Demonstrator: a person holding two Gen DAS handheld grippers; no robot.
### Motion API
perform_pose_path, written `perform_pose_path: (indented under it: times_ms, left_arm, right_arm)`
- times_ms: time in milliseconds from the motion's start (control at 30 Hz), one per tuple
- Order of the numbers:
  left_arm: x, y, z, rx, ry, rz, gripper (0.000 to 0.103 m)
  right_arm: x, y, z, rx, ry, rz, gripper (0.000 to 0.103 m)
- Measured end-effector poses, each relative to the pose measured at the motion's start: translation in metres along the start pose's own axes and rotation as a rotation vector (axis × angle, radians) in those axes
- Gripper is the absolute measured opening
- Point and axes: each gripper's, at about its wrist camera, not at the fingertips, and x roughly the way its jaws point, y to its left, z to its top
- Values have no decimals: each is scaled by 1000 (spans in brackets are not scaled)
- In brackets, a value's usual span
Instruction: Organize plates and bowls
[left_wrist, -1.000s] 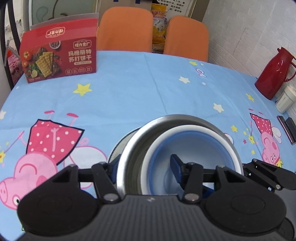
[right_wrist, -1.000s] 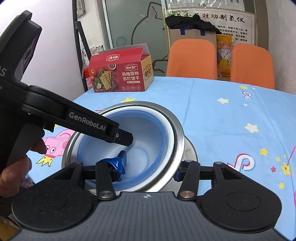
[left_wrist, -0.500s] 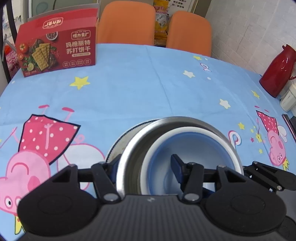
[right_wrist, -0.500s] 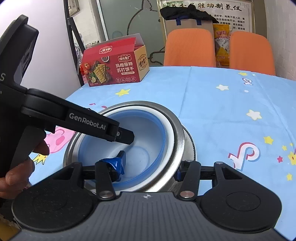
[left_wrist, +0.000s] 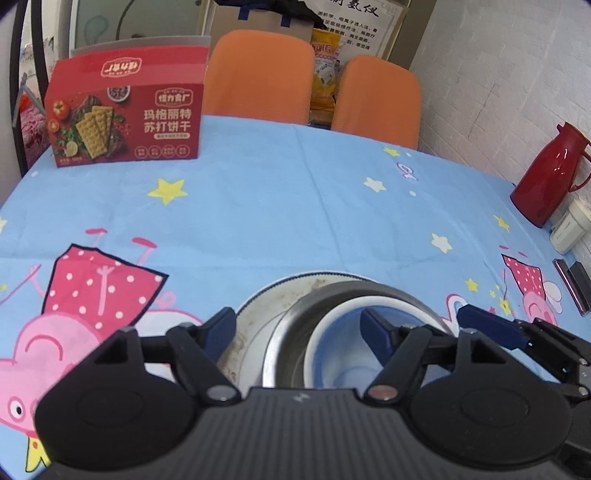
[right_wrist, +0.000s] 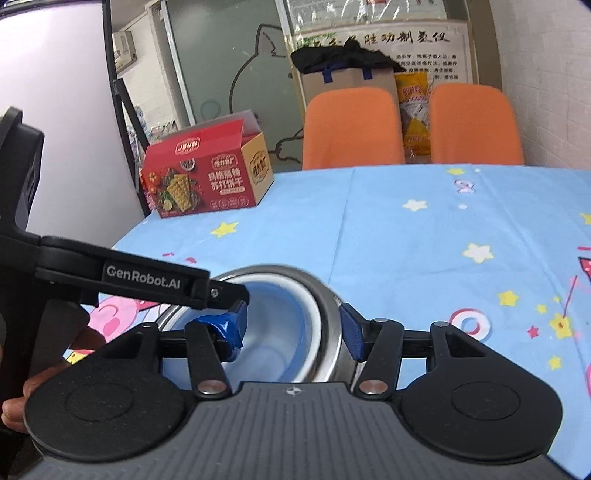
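Looks like a small canteen/break rm: round tabletop (left_wrist: 280, 206) w/ cartoon cloth, two orange chairs (left_wrist: 258, 77) at far edge, cracker box (left_wrist: 125, 118) far-left, red thermos (left_wrist: 546, 177) right edge, wall notices (right_wrist: 376, 48).

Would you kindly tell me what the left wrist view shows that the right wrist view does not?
Only the left wrist view shows the red thermos and the white plate beneath the bowls. Only the right wrist view shows the person's hand and the left gripper from outside. Both show the steel bowl with the blue bowl nested inside, the cracker box and the orange chairs.
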Motion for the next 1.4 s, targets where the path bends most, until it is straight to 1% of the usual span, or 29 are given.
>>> perform_pose_path:
  times_ms: [100,233,333,400,433,467,500,533,600,667,767,867,1000,1067,1133,1267,1400]
  left_arm:
    - [-6,-1,1,-14,-23,15,74]
    - [-19,-12,-4,-17,-64,39,75]
    - [-33,-26,-14,-12,-117,64,77]
    - [-44,-37,-24,-22,-169,86,80]
    - [-50,-42,-31,-36,-197,92,84]
    - [-56,-47,-41,-54,-224,104,91]
    - [-62,-53,-52,-64,-239,120,91]
    - [-66,-58,-63,-61,-248,133,91]
    - [-72,-69,-86,-29,-252,162,91]
    - [-74,-78,-106,-4,-243,187,91]
    - [-80,-84,-132,-4,-248,193,91]
    - [-86,-90,-153,21,-254,209,91]
    - [-88,-97,-178,39,-233,225,91]
    - [-89,-100,-188,51,-214,232,91]
    - [-92,-103,-197,55,-211,242,92]
    - [-105,-110,-208,78,-239,241,91]
    - [-114,-116,-211,92,-268,238,92]
  right_arm:
    - [-7,-7,5,14,-23,-2,42]
    - [-16,-17,4,28,-38,-22,43]
    - [-25,-26,1,56,-50,-22,44]
    - [-33,-33,-4,65,-96,-9,45]
    - [-37,-38,-8,81,-141,-7,46]
    - [-39,-44,-13,109,-168,-25,47]
    - [-40,-49,-17,138,-168,-51,48]
    - [-41,-52,-22,159,-145,-66,49]
    - [-49,-57,-37,175,-112,-62,49]
    - [-64,-60,-54,200,-114,-77,50]
    - [-81,-61,-74,220,-107,-87,51]
    - [-97,-60,-90,237,-112,-94,53]
    - [-114,-53,-107,222,-106,-109,54]
    - [-122,-51,-117,220,-102,-100,54]
    - [-130,-49,-123,219,-97,-98,55]
    - [-147,-45,-131,211,-124,-100,56]
    - [-157,-44,-132,207,-150,-99,57]
